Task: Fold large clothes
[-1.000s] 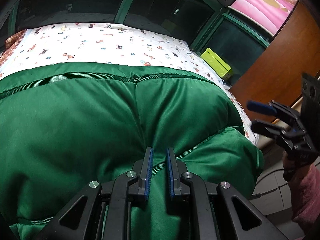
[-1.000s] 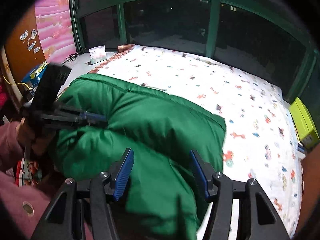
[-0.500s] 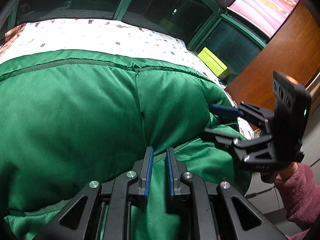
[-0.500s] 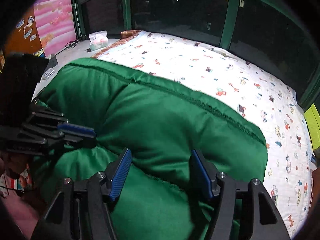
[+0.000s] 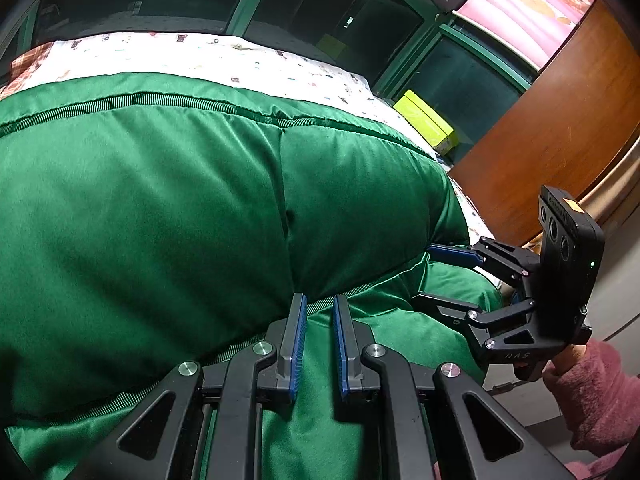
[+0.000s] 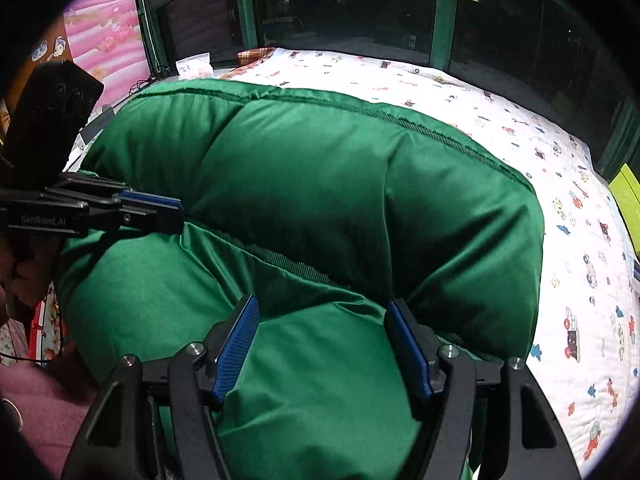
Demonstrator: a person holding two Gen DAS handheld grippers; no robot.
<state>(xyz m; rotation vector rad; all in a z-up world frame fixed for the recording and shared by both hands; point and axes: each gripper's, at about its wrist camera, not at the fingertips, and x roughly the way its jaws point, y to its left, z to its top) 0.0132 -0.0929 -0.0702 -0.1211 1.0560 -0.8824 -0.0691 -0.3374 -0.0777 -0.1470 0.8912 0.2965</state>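
Observation:
A big puffy green jacket lies folded in thick layers on the bed; it also fills the right wrist view. My left gripper is nearly shut, its pads a narrow gap apart, pinching the jacket's near folded edge at the ribbed seam. It also shows at the left of the right wrist view. My right gripper is open wide, its jaws straddling the lower green layer at the jacket's right end. It shows in the left wrist view with one finger above and one below the fold.
The bed has a white sheet with small cartoon prints. A yellow-green box sits by the bed's far right corner. A brown wooden panel stands to the right. Dark windows with green frames run behind the bed.
My right gripper has moved in from the right side and now straddles the jacket's end with open jaws. Both cameras have come lower and closer to the jacket. My left gripper keeps its hold.

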